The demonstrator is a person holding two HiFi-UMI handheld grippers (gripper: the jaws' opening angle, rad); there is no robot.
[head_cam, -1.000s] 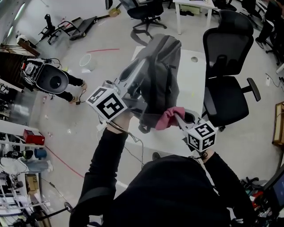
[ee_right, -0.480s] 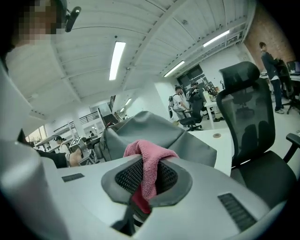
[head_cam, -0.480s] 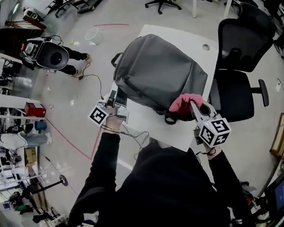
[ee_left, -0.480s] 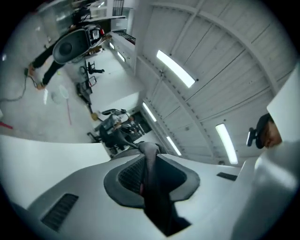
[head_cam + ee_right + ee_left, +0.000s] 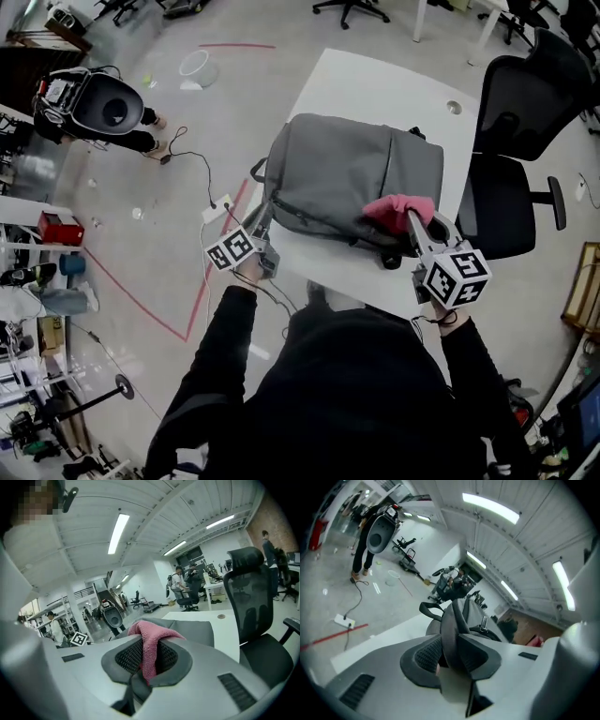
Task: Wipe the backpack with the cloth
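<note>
Now the backpack (image 5: 352, 178) lies flat. The left gripper (image 5: 264, 236), jaws just easing open, pinches its strap (image 5: 452, 620). The right gripper (image 5: 414, 223) clamps the cloth (image 5: 396, 208). Wiping probably starts next: press down, then sweep.

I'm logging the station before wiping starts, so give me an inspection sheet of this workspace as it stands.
Surface: white table, bare around the bag.
Job's things: grey backpack lies flat on it; pink cloth over its near right corner.
Clutter: nothing seen.
Grippers: left claw shut on a backpack strap, jaws have just been opening; right claw shut on the cloth.
Cables: power strip with cord on the floor, left of the table.
Surroundings: black office chair to the right, red floor tape, a person standing far left.
</note>
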